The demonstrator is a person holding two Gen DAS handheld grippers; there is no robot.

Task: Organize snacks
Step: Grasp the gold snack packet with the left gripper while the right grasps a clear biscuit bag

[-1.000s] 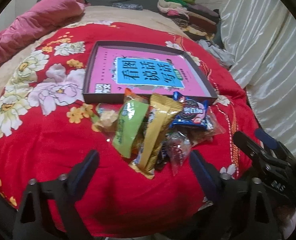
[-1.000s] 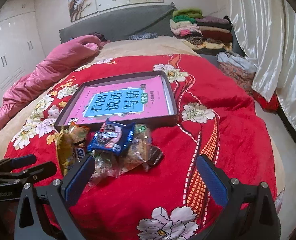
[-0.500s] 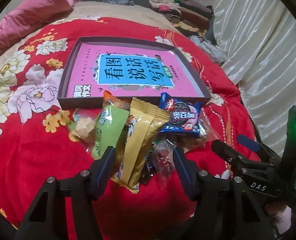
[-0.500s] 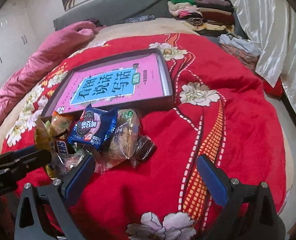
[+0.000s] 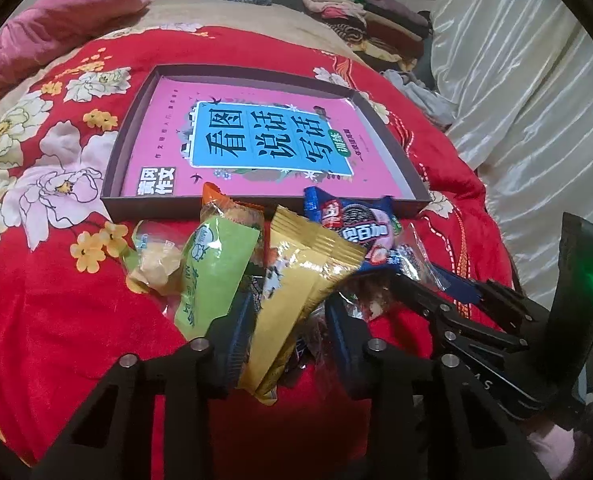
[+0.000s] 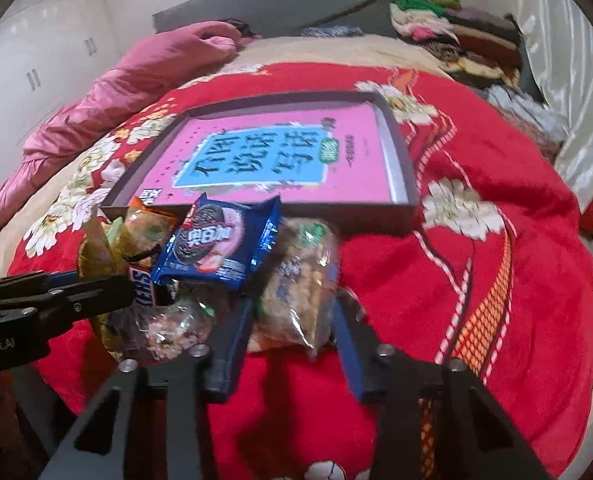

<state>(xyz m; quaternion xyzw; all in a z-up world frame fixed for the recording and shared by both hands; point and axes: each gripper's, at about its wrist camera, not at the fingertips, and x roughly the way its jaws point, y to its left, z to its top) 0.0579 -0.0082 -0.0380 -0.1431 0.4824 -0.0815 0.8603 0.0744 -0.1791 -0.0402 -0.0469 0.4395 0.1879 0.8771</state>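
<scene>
A pile of snack packets lies on the red blanket in front of a shallow dark tray (image 5: 110, 202) lined with a pink book. My left gripper (image 5: 286, 320) has its jaws narrowed around the gold packet (image 5: 300, 280), with the green packet (image 5: 212, 276) to its left. My right gripper (image 6: 292, 328) has its jaws narrowed around a clear packet of brown biscuits (image 6: 300, 284). A blue Oreo packet (image 6: 220, 240) lies on top of the pile, also in the left wrist view (image 5: 356, 228). A Snickers bar (image 6: 144, 288) sits beside the left gripper's fingers (image 6: 76, 292).
The tray (image 6: 404, 160) lies beyond the pile on the flowered red blanket (image 5: 56, 320). A pink quilt (image 6: 116, 88) is at the back left, folded clothes (image 6: 456, 28) at the back right, and a white curtain (image 5: 536, 100) on the right.
Both grippers have moved forward into the snack pile and their jaws have narrowed, the left around the gold packet, the right around the biscuit packet.
</scene>
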